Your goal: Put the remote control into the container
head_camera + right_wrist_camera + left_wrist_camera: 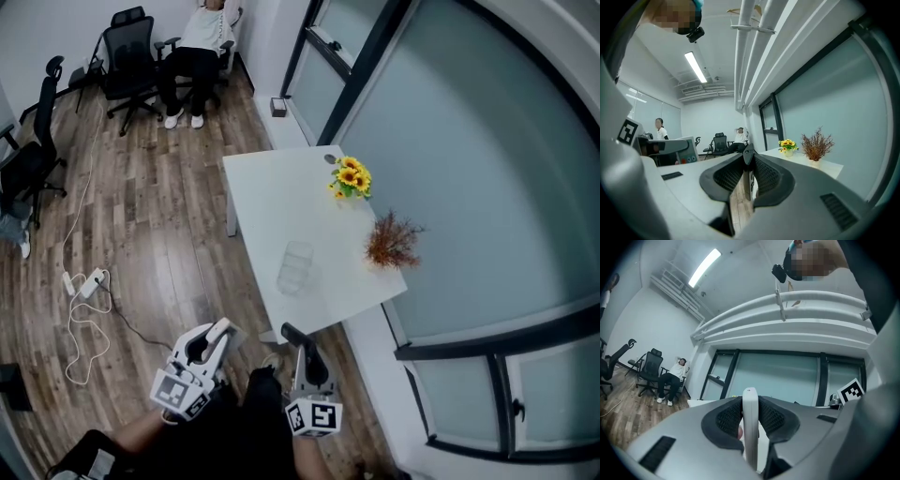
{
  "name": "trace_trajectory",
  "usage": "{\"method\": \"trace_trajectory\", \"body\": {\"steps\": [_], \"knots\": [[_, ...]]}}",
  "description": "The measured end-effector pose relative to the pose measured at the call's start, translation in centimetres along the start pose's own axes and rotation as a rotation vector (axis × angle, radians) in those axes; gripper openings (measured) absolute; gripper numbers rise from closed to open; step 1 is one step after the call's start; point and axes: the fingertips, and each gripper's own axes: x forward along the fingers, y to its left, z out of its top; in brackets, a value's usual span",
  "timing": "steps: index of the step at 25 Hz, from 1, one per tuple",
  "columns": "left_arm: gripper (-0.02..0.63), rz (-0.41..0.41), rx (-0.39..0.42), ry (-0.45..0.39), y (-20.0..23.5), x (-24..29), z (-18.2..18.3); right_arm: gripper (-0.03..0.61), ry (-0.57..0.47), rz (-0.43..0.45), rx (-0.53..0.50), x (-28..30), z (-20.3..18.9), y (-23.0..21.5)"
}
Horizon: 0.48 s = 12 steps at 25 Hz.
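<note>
The worktop (272, 202) lies bare all round the clear container (296, 267), so it can be reached from the near edge and from the left side over the wooden floor (169, 244). The sunflower pot (352, 178) and the dried brown plant (389, 242) crowd the right edge by the window (450, 187), clear of the container.

Indoor, bright, even. Ceiling strip light (704, 267) at 11 o'clock in the left gripper view, slightly blown out. Tube light (696, 67) at 10 o'clock in the right gripper view. Frosted window (450, 159) at 2 o'clock in head view, soft daylight. Shadows faint. Heavy fisheye, dark vignetted corners. Left gripper (750, 401) and right gripper (749, 159) shells soft-focus at 6 o'clock.
</note>
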Motion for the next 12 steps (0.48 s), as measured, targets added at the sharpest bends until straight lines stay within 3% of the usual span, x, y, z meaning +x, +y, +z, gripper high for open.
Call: {"method": "trace_trajectory", "body": {"steps": [12], "knots": [[0.095, 0.017, -0.009, -0.004, 1.3, 3.5, 0.1, 0.069, 0.004, 0.020, 0.004, 3.6, 0.5, -1.7]]}}
